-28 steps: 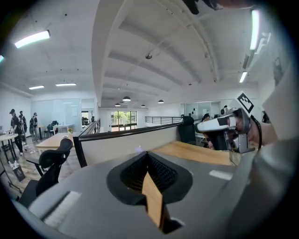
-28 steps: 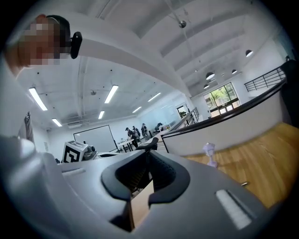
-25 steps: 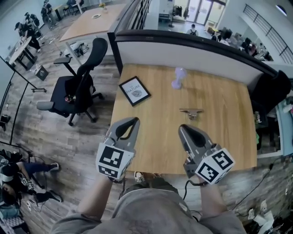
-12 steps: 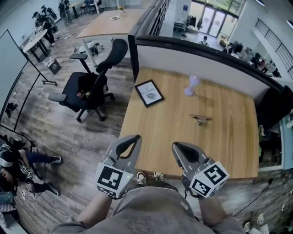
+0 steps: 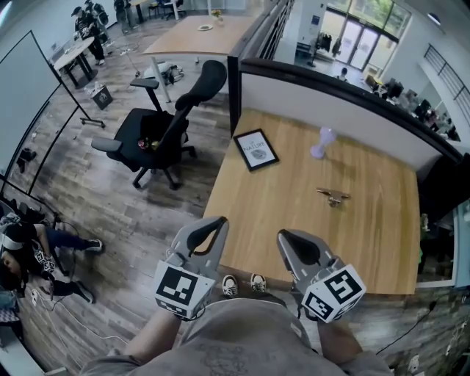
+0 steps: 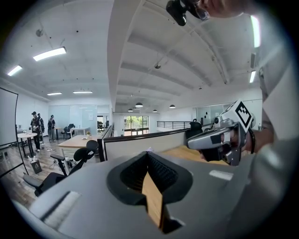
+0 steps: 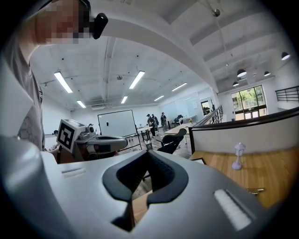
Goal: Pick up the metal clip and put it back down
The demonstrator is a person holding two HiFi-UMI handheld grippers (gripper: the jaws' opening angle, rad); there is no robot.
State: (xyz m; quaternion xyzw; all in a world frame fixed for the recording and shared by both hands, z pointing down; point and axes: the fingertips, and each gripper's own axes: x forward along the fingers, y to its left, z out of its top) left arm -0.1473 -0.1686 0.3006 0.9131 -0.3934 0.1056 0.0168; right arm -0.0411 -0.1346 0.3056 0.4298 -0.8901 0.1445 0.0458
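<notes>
Grippers — two; metal clip — one

Left tool fills btm half of frame: grey body w/ black pads. Jaws closed, tips meeting at ctr, nothing btwn them. Thru the slot below the tips, a strip of wood worktop. Right of ctr, right tool is held level, pointing left, w/ its marker cube above. A pale sleeve takes the right edge. A low partition runs behind the tips. Lower left: black office chair. Far left: people standing, whiteboard at the edge. Upper left: strip lights on white ceiling. Top ctr: head-mounted camera.
</notes>
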